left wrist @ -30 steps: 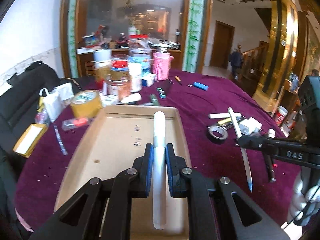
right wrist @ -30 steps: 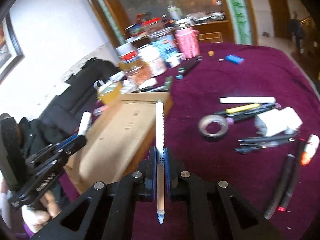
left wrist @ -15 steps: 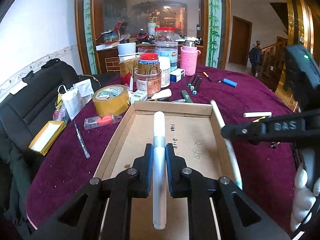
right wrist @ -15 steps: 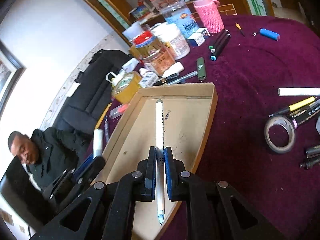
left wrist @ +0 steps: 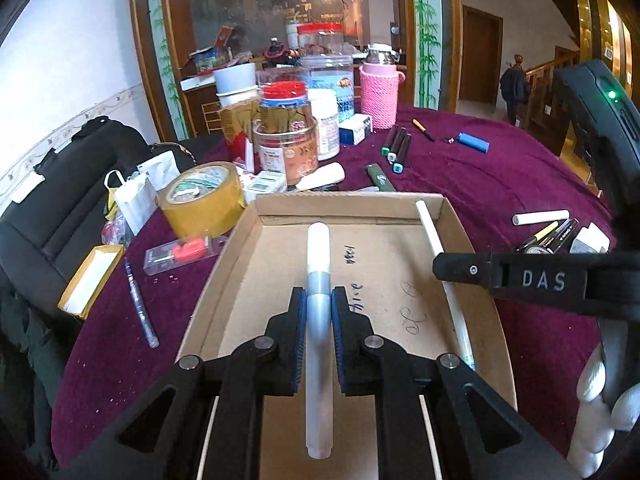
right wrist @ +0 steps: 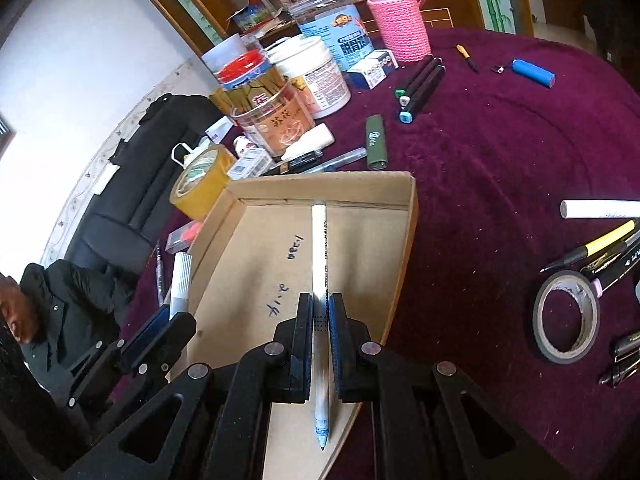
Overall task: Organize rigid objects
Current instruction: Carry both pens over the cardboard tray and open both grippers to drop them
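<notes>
Both hand-held grippers hang over an open cardboard tray (left wrist: 486,304) on a table covered in dark purple cloth (right wrist: 500,160). Seen from the left wrist, the left gripper (left wrist: 319,312) is clamped on a thick white and grey marker (left wrist: 318,280) that points toward the tray's far wall. That view also shows the right gripper's finger crossing from the right, with a slim white pen (left wrist: 440,256) running along the tray's right side. Seen from the right wrist, the right gripper (right wrist: 320,320) is closed on that slim white pen (right wrist: 319,248), its blue tip toward the camera. Only this view shows a roll of dark tape (right wrist: 568,318) and loose markers on the cloth at right, and a seated man at the left edge. Jars, a pink knitted bottle sleeve (right wrist: 400,20) and a yellow tape roll (left wrist: 200,204) crowd the table's far side.
</notes>
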Demonstrator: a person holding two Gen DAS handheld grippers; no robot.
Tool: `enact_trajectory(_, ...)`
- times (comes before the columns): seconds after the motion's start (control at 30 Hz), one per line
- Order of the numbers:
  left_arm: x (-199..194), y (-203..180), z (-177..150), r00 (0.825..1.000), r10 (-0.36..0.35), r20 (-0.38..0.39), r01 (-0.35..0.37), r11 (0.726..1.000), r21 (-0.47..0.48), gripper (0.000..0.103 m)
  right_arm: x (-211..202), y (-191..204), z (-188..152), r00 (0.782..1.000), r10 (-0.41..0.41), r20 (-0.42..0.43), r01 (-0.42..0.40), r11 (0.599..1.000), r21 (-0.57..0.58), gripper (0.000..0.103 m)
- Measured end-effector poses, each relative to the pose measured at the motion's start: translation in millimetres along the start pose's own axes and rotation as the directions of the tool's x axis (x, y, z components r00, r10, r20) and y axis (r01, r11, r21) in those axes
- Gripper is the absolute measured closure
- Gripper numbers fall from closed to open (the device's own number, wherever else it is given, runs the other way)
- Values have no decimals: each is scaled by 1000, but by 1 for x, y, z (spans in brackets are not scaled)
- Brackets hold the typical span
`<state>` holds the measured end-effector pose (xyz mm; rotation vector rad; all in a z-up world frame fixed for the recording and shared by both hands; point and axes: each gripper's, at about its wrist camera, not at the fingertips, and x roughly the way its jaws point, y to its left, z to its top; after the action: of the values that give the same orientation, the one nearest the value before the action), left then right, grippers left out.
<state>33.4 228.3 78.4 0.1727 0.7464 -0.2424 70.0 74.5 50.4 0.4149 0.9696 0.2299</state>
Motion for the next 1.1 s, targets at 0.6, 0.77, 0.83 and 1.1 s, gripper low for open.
enact_trajectory(0.6,12,-17,26,1000,3,-28,-1,998,62,91,15,-16,20,999,-13,29,13,1000,22,94)
enact_trajectory(0.77,24,-25,34,999,23,-42,-20,997,75,91,13,-20,23,999,-25,45,24,999,23,94)
enact_trajectory(0.83,28,-27,35,998,33,-44,-29,996,82,91,12,-23,24,998,-32,54,31,999,23,94)
enact_trajectory(1.1,41,-30,36,997,65,-33,-62,994,86,64,12,-27,26,998,-13,63,10,999,35,91)
